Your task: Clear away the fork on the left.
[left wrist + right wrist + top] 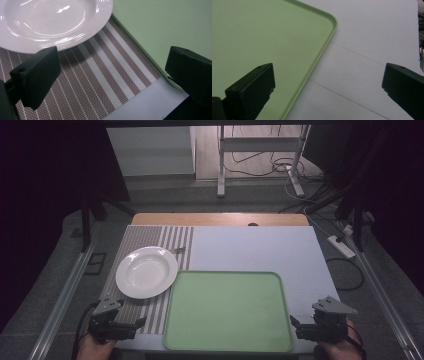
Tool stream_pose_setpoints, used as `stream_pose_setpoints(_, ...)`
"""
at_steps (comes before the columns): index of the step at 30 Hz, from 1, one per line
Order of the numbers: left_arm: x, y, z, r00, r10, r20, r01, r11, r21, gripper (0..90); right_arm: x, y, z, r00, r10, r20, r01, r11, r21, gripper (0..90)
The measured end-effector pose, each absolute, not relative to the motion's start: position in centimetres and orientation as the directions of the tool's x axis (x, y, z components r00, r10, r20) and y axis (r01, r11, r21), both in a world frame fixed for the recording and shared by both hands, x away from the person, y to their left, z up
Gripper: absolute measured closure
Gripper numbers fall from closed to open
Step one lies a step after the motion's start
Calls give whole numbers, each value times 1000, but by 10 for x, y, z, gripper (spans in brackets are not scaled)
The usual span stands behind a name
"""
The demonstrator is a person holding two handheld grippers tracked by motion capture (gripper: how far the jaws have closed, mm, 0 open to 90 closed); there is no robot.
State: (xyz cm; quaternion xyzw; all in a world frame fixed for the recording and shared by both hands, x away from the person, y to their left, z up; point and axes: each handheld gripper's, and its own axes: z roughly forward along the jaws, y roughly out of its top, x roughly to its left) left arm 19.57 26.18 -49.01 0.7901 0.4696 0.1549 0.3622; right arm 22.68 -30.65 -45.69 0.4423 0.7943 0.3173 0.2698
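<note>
One table (260, 250) carries everything, its top covered in pale sheet with a strip of bare wood along the far edge. One green tray (227, 310) lies at the middle of the near edge, flat and with nothing on it; it looks laid out as the place where things are to be gathered, within easy reach of both hands. One striped mat (150, 240) runs down the left side from the far edge to the near one, its right edge just beside the tray's left rim. One white plate (146, 271) sits upright on the mat, toward the left edge of the table, its rim close to the tray's far left corner; the mat probably keeps it from sliding.

Two grippers wait at the near corners. The left gripper (120, 326) hovers over the near end of the mat, jaws spread wide with nothing between them, the plate just ahead of them. The right gripper (306, 327) hangs by the tray's near right corner, jaws likewise wide apart and holding nothing. The plate is likely the first thing to be picked up, by the left.
</note>
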Motion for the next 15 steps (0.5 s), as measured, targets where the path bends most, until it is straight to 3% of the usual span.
stream_pose_setpoints(15,199,263,-491,517,848,-120,642,-291,710,13,224,-309,-456,-466,874,-139,517,396,759,0)
